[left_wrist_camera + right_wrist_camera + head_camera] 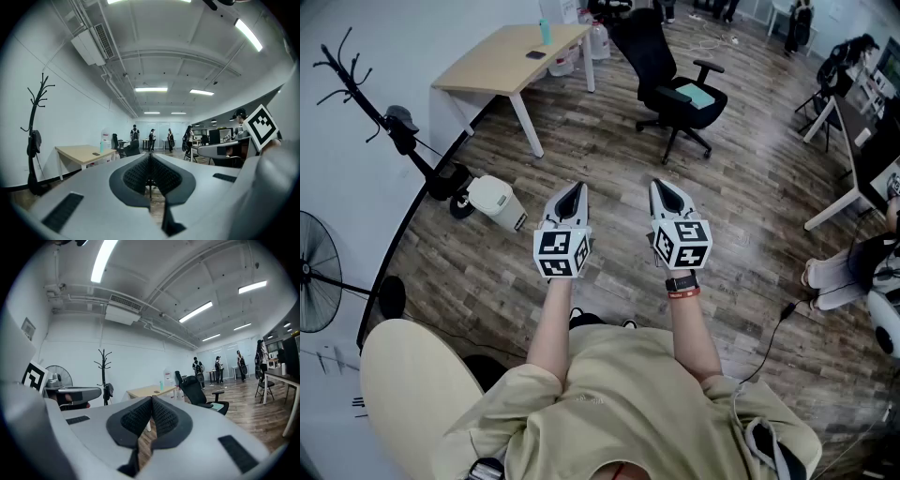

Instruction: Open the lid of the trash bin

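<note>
A small white trash bin [495,201] stands on the wood floor by the wall, left of and below my hands, with its lid down. My left gripper [574,190] hangs in the air to the right of the bin, well apart from it, its jaws shut on nothing. My right gripper [662,187] is level with it further right, also shut and empty. In the left gripper view the left gripper [150,157] points across the room and the bin is out of sight. The right gripper [151,399] shows its dark pads meeting at the tip, and no bin appears there either.
A black coat rack [394,131] stands right beside the bin, its round base touching or nearly so. A wooden desk [511,56] and a black office chair [675,80] stand further off. A fan [314,281] is at the left wall, and a cream round seat [412,394] is beside me.
</note>
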Available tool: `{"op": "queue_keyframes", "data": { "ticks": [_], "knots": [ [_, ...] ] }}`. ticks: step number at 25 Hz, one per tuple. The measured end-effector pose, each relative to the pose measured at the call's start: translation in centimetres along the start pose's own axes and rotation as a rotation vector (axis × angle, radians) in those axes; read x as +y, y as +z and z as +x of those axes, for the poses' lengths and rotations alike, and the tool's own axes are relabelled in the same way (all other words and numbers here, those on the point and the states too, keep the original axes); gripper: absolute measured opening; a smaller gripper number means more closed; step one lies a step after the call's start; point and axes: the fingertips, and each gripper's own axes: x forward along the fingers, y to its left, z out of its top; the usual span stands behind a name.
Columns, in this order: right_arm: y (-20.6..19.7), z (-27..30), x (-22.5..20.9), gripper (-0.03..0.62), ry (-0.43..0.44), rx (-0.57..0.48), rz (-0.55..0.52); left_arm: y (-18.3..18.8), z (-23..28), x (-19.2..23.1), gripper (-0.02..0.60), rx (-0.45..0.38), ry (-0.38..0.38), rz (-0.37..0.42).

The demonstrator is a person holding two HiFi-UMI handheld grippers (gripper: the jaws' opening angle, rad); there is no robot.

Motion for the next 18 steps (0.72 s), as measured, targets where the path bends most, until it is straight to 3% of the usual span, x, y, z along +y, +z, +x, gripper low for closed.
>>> {"op": "queue_keyframes", "data": {
  "ticks": [3,10,18],
  "knots": [
    [-0.3,-0.8,-0.7,0.015,-0.015,-0.029,0.006,-0.8,-0.8,-0.9,0.025,0.01,0.005,-0.014],
    [-2.1,1.3,-0.2,0.017,0.026,0.012,0.042,-2.6,-0.1,0.5,0.025,0.028,0.035,-0.041],
    [-2.6,10.2,1.7,0.017,0.092,0.052,0.063,-3.3,4.4,7.3,0.025,0.045,0.072,-0.071]
  ]
}}
